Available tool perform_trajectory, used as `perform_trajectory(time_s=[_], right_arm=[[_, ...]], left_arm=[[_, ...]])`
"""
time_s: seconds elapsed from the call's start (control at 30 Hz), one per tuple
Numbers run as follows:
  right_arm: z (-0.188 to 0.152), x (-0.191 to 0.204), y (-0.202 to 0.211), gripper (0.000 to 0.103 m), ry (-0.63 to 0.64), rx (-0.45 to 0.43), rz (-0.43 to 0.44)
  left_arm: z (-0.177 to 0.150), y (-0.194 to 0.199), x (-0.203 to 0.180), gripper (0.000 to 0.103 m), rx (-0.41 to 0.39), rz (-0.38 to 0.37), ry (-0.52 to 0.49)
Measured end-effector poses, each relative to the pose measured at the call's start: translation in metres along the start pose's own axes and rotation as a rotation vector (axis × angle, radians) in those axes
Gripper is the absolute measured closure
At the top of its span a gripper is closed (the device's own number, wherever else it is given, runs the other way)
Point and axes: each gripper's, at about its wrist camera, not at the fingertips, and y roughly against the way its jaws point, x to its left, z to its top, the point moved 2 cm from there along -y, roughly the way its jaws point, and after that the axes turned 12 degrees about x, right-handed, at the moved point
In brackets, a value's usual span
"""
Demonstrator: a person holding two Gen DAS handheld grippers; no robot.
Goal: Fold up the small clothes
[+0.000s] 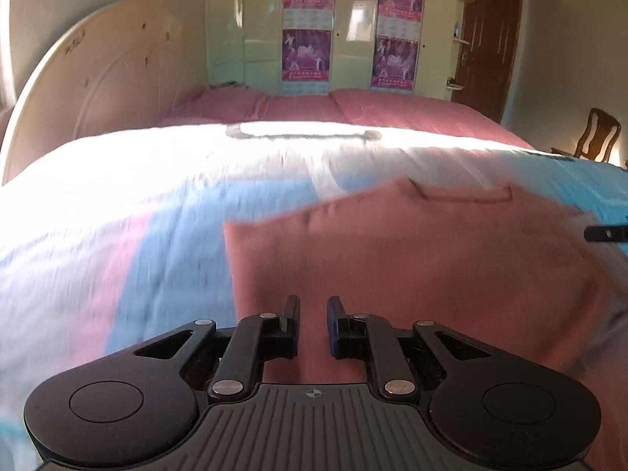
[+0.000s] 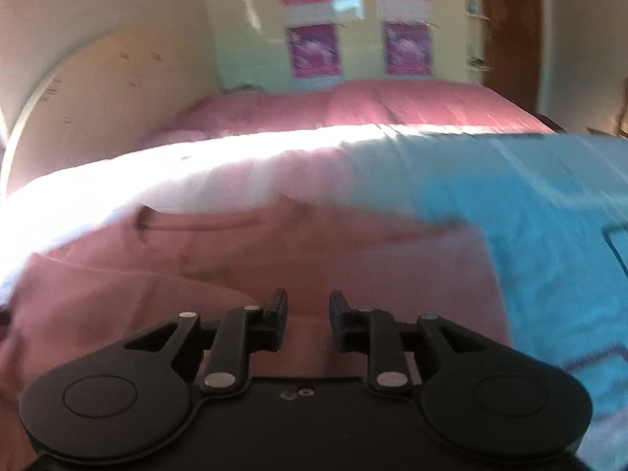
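Note:
A small dusty-pink garment (image 1: 412,251) lies flat on the bed, collar at its far edge; it also shows in the right wrist view (image 2: 274,259). My left gripper (image 1: 313,306) hovers over its near left part, jaws a little apart with nothing between them. My right gripper (image 2: 308,300) hovers over its near right part, also open and empty. A dark fingertip of the right gripper (image 1: 606,232) shows at the right edge of the left wrist view. Both views are motion-blurred.
The bed is covered by a sheet in blue, pink and white (image 1: 117,227), sunlit at the far side. A pink quilt (image 1: 353,106) lies behind it. A curved headboard (image 1: 98,78) stands at left, a wardrobe (image 1: 353,27) beyond, a wooden chair (image 1: 596,135) at right.

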Motion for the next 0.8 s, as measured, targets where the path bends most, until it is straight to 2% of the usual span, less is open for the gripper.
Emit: perform_trajectory(time_s=[0.03, 0.07, 0.1, 0.17, 0.2, 0.27, 0.33, 0.37, 0.4, 0.47, 0.57, 0.67, 0.7, 0.8], right_arm=[[0.004, 0.008, -0.005, 0.081, 0.026, 0.013, 0.017], [0.007, 0.016, -0.01, 0.081, 0.053, 0.028, 0.033], [0.01, 0.026, -0.016, 0.081, 0.073, 0.04, 0.056], [0.013, 0.042, -0.027, 0.082, 0.112, 0.054, 0.08], [0.013, 0.048, -0.035, 0.083, 0.132, 0.07, 0.061], [0.011, 0.049, -0.05, 0.085, 0.143, 0.11, 0.006], [0.013, 0.05, -0.05, 0.085, 0.133, 0.112, -0.005], [0.013, 0.052, -0.046, 0.084, 0.131, 0.119, -0.017], [0.013, 0.056, -0.038, 0.077, 0.129, 0.107, -0.02], [0.006, 0.065, -0.017, 0.075, 0.132, 0.071, 0.034], [-0.016, 0.083, -0.003, 0.075, 0.179, 0.092, 0.087], [-0.043, 0.096, 0.003, 0.075, 0.239, 0.119, 0.108], [-0.049, 0.098, 0.004, 0.076, 0.253, 0.122, 0.097], [-0.061, 0.083, 0.01, 0.08, 0.236, 0.117, 0.028]], left_arm=[[0.01, -0.009, 0.002, 0.086, 0.006, 0.011, 0.0], [0.02, -0.019, 0.005, 0.077, 0.01, 0.013, 0.007], [0.027, -0.027, 0.008, 0.063, 0.012, 0.012, 0.015], [0.037, -0.05, 0.016, 0.047, 0.035, 0.035, 0.032], [0.039, -0.061, 0.021, 0.045, 0.056, 0.047, 0.039], [0.038, -0.064, 0.027, 0.044, 0.045, 0.02, 0.048], [0.038, -0.052, 0.022, 0.044, 0.053, 0.062, 0.032], [0.033, -0.04, 0.015, 0.044, 0.03, 0.058, 0.02], [0.028, -0.029, 0.008, 0.044, 0.016, 0.027, 0.013], [0.012, -0.007, -0.019, 0.044, -0.01, -0.015, -0.042], [-0.016, 0.013, -0.052, 0.044, -0.021, -0.043, -0.085], [-0.039, 0.018, -0.064, 0.044, -0.007, -0.038, -0.052], [-0.046, 0.018, -0.062, 0.044, 0.008, -0.047, -0.029], [-0.059, 0.018, -0.049, 0.044, 0.022, -0.01, 0.016]])
